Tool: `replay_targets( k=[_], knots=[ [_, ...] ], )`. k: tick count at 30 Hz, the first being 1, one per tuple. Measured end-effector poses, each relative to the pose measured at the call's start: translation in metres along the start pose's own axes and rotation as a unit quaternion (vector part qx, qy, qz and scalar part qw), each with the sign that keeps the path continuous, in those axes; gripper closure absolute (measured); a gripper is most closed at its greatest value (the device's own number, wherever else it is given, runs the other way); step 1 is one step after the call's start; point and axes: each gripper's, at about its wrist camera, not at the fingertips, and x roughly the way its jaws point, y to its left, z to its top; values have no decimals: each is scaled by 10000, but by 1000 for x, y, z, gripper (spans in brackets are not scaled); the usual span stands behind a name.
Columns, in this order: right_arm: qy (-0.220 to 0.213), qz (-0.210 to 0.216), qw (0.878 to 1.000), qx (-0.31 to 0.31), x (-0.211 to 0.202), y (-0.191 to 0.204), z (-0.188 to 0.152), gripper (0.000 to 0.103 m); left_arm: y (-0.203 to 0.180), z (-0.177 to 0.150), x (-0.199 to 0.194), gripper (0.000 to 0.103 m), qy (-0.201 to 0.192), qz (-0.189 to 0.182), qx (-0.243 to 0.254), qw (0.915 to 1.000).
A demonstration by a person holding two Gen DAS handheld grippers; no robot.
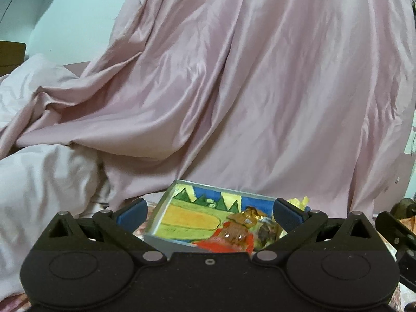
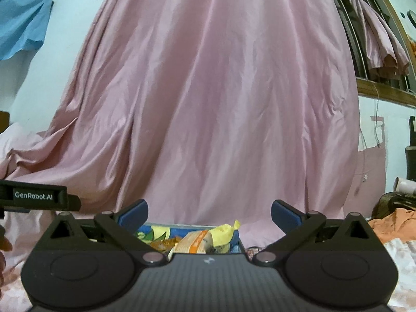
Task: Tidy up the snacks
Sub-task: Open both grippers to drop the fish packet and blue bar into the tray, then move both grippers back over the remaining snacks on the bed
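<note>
Left gripper (image 1: 209, 209) stands wide open, holding nothing; the painted tray (image 1: 166, 204) of snacks (image 1: 240, 227) lies just below and between its fingers. Right gripper (image 2: 209, 209), likewise spread and empty, hangs above the same tray (image 2: 240, 244), pink cloth (image 2: 208, 91) beyond.

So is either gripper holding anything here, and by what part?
Nothing is held. The left gripper and right gripper are both open above the box of snacks.
</note>
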Motion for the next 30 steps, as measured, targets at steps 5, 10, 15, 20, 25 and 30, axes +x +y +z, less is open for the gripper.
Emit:
replay_targets(
  k=[5,10,15,20,25,30],
  knots=[
    [74,-16,9999,-140,-30,7,-3,0,15,-10,-28,1,-11,-66,143,9999],
    [144,-9,9995,-283,-58,16,-6,0,30,-23,-51,1,6,-153,234,9996],
    [236,53,9983,-529,-84,28,-15,0,43,-38,-69,1,103,-228,347,9991],
    [607,168,9960,-637,-105,39,-31,0,57,-55,-82,1,237,-319,461,9981],
    [949,288,9926,-702,-121,50,-41,0,69,-72,-92,1,359,-401,572,9969],
    [1369,371,9871,-740,-132,60,-53,0,76,-89,-100,1,463,-521,737,9948]
  ],
)
